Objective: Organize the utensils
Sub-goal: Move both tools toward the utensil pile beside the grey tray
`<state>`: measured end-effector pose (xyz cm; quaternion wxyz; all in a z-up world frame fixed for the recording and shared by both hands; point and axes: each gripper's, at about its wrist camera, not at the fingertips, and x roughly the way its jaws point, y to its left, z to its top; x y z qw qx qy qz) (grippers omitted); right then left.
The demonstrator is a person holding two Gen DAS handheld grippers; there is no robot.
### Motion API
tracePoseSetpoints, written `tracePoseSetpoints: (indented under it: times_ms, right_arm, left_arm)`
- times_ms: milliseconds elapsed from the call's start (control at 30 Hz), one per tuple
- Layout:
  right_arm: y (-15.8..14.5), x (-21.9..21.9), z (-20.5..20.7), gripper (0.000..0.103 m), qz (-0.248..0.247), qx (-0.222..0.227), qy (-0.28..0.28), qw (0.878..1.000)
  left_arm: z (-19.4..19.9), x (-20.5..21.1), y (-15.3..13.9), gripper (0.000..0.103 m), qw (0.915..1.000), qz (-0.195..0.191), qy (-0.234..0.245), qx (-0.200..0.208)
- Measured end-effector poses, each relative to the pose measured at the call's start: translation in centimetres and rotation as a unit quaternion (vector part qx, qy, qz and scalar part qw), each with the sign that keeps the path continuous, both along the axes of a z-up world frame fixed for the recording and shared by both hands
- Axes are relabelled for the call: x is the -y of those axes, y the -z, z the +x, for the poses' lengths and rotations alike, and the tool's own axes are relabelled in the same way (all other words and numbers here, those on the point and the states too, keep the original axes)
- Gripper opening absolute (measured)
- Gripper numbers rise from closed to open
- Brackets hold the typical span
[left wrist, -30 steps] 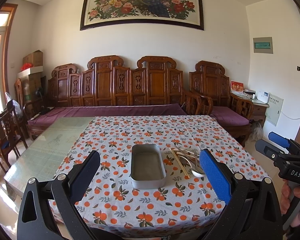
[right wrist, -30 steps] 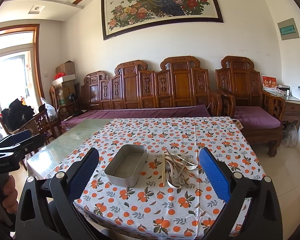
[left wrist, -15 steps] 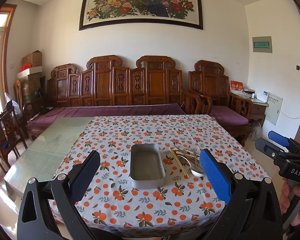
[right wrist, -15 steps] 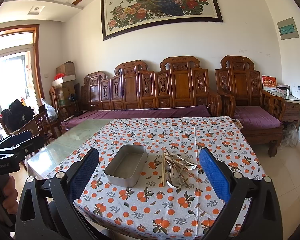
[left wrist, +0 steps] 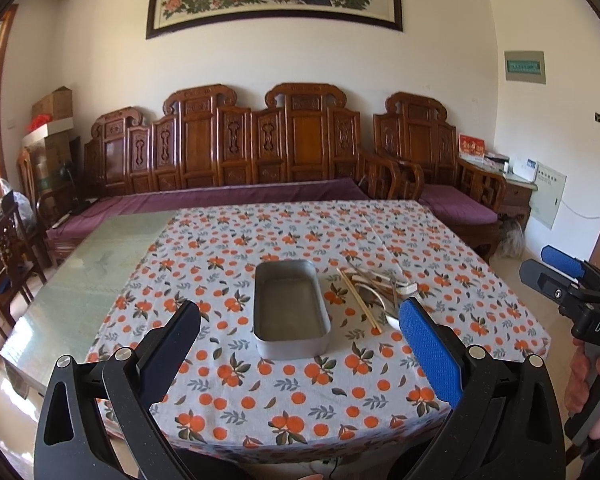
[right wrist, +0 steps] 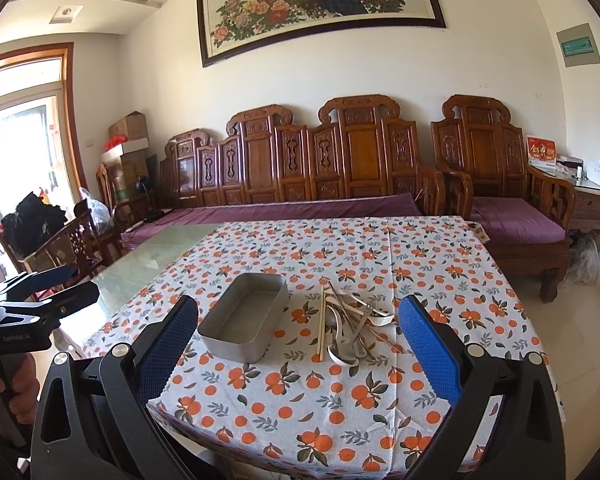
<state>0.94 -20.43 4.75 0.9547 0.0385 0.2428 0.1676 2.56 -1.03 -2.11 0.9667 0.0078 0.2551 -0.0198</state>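
empty rectangular metal tin (left wrist: 291, 312) lying flat; just right of it, a loose pile of spoons and chopsticks (right wrist: 348, 328).

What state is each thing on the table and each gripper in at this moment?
Metal tray: upright on the tablecloth, nothing in it.
Utensil pile: spoons and chopsticks in a loose heap beside the tray, none sorted yet.
Tablecloth: spread flat over part of the table.
Left gripper: open, holding nothing, short of the tray.
Right gripper: open, holding nothing, short of the pile.
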Motion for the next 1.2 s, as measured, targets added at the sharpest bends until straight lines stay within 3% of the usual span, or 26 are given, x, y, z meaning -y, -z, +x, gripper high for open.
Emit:
tracePoseSetpoints:
  times_ms: [200,800,1200]
  right_arm:
    - [1.8,0.3,1.6,0.096,-0.008,-0.017,-0.002,1.000]
    - [7.2,1.5,8.9,0.062,-0.019,-0.080,-0.009,0.997]
    - [12.1,1.2,15.3,0.046,-0.041,-0.136,-0.020,0.990]
  left_arm:
    - [1.7,0.4,1.9,0.096,0.9997,0.003,0.011,-0.022]
    - [6.9,2.3,6.2,0.096,0.9954,0.021,0.060,-0.071]
    - [11.4,2.5,9.1,0.082,0.9912,0.017,0.073,-0.109]
